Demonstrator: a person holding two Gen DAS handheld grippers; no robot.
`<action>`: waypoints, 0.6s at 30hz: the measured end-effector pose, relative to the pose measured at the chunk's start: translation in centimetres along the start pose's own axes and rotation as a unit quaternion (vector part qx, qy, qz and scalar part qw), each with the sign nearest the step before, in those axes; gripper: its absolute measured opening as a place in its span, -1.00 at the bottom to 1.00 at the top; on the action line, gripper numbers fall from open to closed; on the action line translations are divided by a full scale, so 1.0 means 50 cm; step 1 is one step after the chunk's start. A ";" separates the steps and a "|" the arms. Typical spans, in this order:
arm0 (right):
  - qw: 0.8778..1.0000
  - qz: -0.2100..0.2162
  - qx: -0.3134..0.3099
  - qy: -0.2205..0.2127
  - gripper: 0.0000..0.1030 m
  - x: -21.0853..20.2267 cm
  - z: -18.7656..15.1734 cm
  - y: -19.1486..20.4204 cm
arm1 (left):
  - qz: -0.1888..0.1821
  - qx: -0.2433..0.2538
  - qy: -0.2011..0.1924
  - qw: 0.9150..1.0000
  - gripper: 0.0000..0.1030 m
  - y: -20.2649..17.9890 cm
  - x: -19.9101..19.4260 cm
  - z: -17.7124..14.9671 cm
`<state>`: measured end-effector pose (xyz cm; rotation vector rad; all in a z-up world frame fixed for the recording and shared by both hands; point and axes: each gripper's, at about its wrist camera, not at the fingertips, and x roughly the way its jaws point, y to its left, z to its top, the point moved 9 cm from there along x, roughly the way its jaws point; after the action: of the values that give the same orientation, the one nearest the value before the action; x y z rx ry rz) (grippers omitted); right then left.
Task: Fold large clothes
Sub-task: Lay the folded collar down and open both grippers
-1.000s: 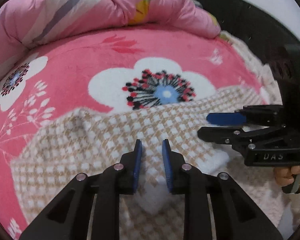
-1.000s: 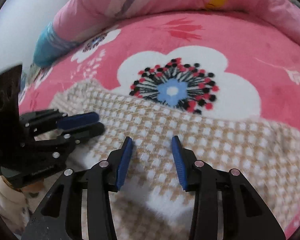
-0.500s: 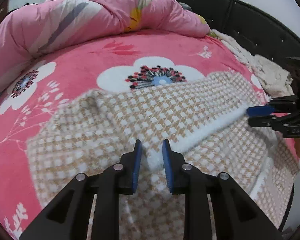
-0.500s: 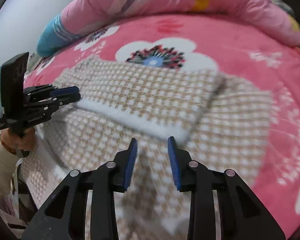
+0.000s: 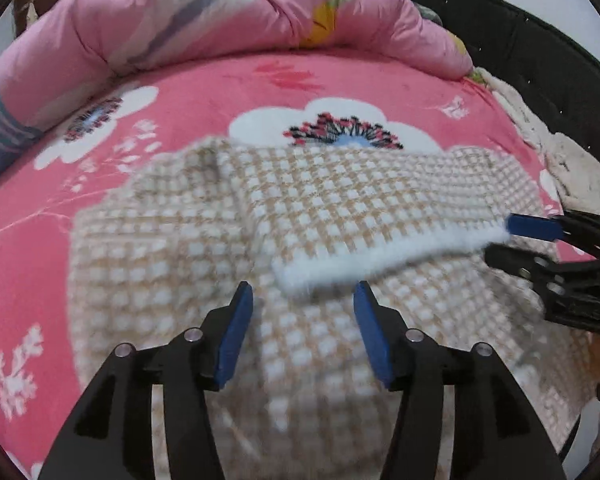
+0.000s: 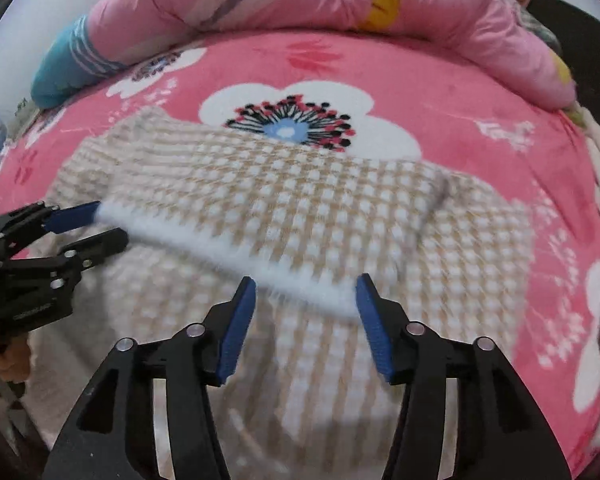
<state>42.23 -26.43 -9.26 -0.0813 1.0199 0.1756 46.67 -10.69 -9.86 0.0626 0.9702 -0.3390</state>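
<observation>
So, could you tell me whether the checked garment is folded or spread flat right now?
Folded: the checked garment's white-edged hem lies doubled back over its lower layer on the pink blanket.

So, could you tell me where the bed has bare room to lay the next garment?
Bare pink blanket lies left of the checked garment, and a strip runs between it and the rolled quilt. The right edge is crowded by a cream throw.

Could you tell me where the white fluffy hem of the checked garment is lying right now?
In both wrist views the white hem lies across the middle of the checked garment, just beyond the open left claw and right claw.
</observation>
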 end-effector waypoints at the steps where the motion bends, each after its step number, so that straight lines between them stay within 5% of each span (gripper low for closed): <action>1: 1.000 -0.002 -0.004 -0.016 0.47 -0.036 -0.009 0.003 | 0.006 0.000 -0.011 1.000 0.13 0.003 -0.022 -0.002; 6: 0.999 0.004 0.007 -0.042 0.68 -0.147 -0.077 0.017 | 0.021 -0.007 -0.065 0.998 0.57 0.010 -0.135 -0.042; 10: 0.998 0.024 0.039 -0.038 0.68 -0.169 -0.144 0.054 | 0.027 0.000 -0.069 0.997 0.78 0.002 -0.176 -0.112; 18: 0.997 0.009 0.074 -0.012 0.68 -0.122 -0.250 0.111 | 0.044 0.008 -0.044 0.998 0.88 -0.016 -0.164 -0.243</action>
<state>27.59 -23.49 -10.50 0.0649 1.0072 0.1169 32.49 -6.91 -9.99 0.1033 0.8740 -0.2672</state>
